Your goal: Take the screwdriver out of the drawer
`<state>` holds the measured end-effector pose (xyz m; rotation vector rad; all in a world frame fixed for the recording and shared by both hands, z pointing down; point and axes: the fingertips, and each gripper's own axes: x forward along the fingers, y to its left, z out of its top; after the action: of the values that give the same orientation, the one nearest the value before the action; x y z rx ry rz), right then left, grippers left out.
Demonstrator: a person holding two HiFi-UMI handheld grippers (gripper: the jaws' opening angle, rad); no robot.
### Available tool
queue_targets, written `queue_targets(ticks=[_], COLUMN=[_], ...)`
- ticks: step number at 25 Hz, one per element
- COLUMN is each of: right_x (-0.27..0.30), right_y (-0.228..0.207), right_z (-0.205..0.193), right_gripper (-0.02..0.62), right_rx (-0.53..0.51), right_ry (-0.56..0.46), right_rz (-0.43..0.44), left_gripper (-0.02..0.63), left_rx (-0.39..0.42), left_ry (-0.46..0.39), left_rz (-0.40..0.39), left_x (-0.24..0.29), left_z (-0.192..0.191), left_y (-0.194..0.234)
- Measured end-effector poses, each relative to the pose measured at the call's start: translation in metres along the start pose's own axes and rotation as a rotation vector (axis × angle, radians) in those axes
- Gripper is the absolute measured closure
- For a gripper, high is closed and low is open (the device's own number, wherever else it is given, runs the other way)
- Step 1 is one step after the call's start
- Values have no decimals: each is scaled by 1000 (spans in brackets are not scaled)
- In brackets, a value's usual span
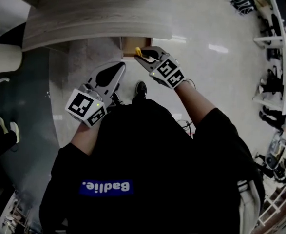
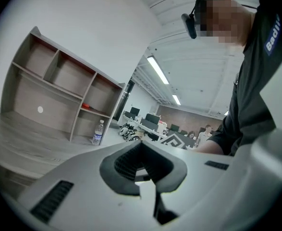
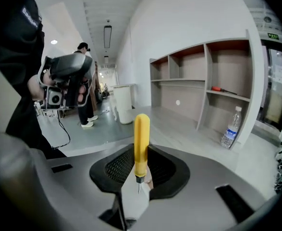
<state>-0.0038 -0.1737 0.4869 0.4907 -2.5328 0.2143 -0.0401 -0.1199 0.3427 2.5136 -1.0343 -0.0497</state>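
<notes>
Screwdriver (image 3: 141,143): yellow handle, clamped in the right gripper (image 1: 142,57). Both jaws press on its lower end, where the metal shaft begins. The handle stands up out of the pads into free air. In the head view its yellow tip shows at the front edge of the open drawer (image 1: 129,47), under the rim of the grey wood-grain desk (image 1: 84,18). Drawer interior is brown; contents cannot be made out.

Left gripper (image 1: 117,68): jaws closed together, nothing between them. It is held beside the right gripper and apart from it, in front of the person's body.

Writing: "Badlie." in white on a blue patch on the person's black shirt (image 1: 106,186). A small green sign high on the wall is too small to read.

Containers: an open shelf unit (image 3: 203,81) stands on the desk. One compartment holds a red-handled tool (image 3: 222,89) lying flat; the others look bare. A clear water bottle (image 3: 232,127) with a blue label stands upright at the foot of the unit. Whether it is inside the lowest compartment or just in front cannot be told. A white bin (image 3: 123,103) stands on the floor beyond the desk.
</notes>
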Motion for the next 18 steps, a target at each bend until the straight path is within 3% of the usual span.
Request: queue_targets(ticks=[8,18], right_x=[-56,-120], right_y=[21,57], right_z=[48,96], right_gripper=[490,491], right_rx=[26,22], right_ry=[-149,-285], right_rz=[-75,-104], left_gripper=[604,604], left_rx=[41,68], left_ry=[10,56], left_rz=[-84,-173], left_x=[0,0], left_z=[4,8], left_y=[-16,-49])
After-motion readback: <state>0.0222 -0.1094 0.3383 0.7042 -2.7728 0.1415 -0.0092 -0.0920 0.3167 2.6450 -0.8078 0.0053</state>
